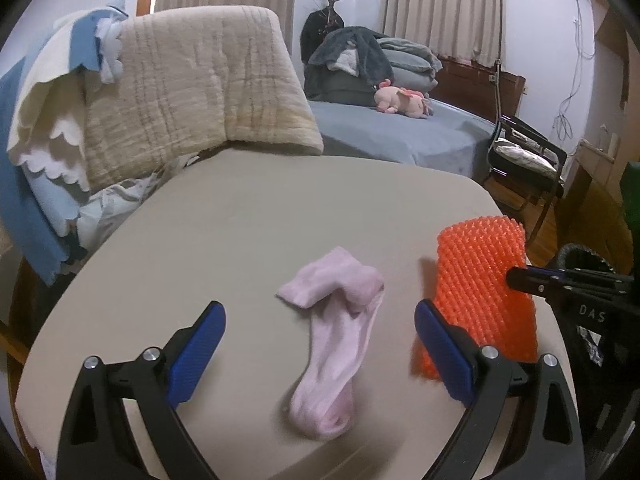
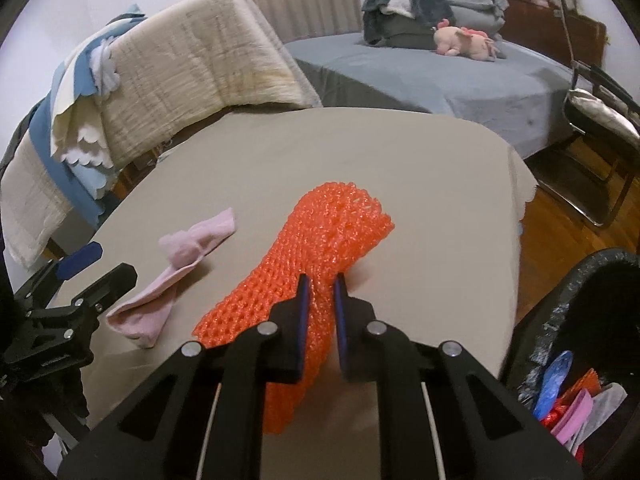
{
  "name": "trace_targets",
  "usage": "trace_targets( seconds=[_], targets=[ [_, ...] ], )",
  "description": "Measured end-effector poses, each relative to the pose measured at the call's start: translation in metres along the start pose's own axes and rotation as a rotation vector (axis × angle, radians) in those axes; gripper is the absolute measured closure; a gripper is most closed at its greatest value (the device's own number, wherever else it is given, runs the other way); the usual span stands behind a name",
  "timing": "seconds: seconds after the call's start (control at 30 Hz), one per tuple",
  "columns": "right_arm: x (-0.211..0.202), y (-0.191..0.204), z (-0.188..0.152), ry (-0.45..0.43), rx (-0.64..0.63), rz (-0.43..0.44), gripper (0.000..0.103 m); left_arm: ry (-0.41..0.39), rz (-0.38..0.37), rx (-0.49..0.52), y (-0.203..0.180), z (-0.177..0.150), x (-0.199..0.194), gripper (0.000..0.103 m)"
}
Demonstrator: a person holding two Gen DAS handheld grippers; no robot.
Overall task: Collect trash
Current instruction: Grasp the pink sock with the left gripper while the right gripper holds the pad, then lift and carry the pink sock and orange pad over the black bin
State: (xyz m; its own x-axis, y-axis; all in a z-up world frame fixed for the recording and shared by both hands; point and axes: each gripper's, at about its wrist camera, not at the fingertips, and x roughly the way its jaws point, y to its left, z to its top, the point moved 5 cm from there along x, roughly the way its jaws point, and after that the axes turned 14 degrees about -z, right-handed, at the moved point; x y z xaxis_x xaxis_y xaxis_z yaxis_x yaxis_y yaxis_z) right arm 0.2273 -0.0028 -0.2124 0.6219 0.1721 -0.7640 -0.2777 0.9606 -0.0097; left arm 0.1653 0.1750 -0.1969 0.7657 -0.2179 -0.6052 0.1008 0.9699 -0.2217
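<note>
Rightward, orange foam net (image 2: 320,256) pinched near table (image 2: 440,184) edge beside bin (image 2: 568,320).

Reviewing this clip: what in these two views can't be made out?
- Trash bin: right wrist view, cut off by the frame edge; contents partly in shadow.
- Orange foam net: near end hidden behind the right gripper.
- Pink sock: left wrist view, near end blurred.
- Left gripper: open, nothing held.
</note>
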Motion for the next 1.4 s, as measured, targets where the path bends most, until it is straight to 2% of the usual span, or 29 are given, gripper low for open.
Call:
trace_targets(
  seconds=[0.23, 0.47, 0.5, 0.57, 0.6, 0.67, 0.73, 0.83, 0.97, 1.4],
  targets=[
    [0.011, -0.004, 0.003, 0.008, 0.004, -0.002, 0.092, 0.043, -0.001, 0.010, -0.005, 0.006, 0.034, 0.011],
    [0.020, -0.008, 0.002, 0.021, 0.013, 0.001, 0.092, 0.114, 0.005, -0.033, 0.000, 0.003, 0.060, 0.021],
    [0.020, -0.009, 0.003, 0.022, 0.017, 0.002, 0.092, 0.120, -0.002, -0.039, 0.000, 0.003, 0.062, 0.024],
    [0.022, -0.011, 0.003, 0.024, 0.027, 0.002, 0.092, 0.145, -0.016, -0.052, 0.002, 0.000, 0.067, 0.040],
    [0.022, -0.012, 0.003, 0.025, 0.031, 0.002, 0.092, 0.154, -0.019, -0.055, 0.002, -0.002, 0.069, 0.044],
    [0.023, -0.013, 0.003, 0.026, 0.037, 0.004, 0.092, 0.167, -0.025, -0.062, 0.004, -0.006, 0.071, 0.058],
    [0.024, -0.015, 0.002, 0.027, 0.041, 0.006, 0.091, 0.160, -0.020, -0.068, 0.008, -0.008, 0.069, 0.064],
    [0.023, -0.015, 0.003, 0.028, 0.048, 0.011, 0.091, 0.139, -0.035, -0.086, 0.011, -0.005, 0.062, 0.080],
    [0.016, -0.013, 0.004, 0.015, 0.050, 0.021, 0.091, 0.111, -0.053, -0.085, 0.010, -0.002, 0.050, 0.084],
    [-0.017, -0.016, 0.015, -0.034, 0.033, 0.021, 0.091, 0.048, -0.095, -0.088, -0.006, 0.015, 0.013, 0.085]
  ],
)
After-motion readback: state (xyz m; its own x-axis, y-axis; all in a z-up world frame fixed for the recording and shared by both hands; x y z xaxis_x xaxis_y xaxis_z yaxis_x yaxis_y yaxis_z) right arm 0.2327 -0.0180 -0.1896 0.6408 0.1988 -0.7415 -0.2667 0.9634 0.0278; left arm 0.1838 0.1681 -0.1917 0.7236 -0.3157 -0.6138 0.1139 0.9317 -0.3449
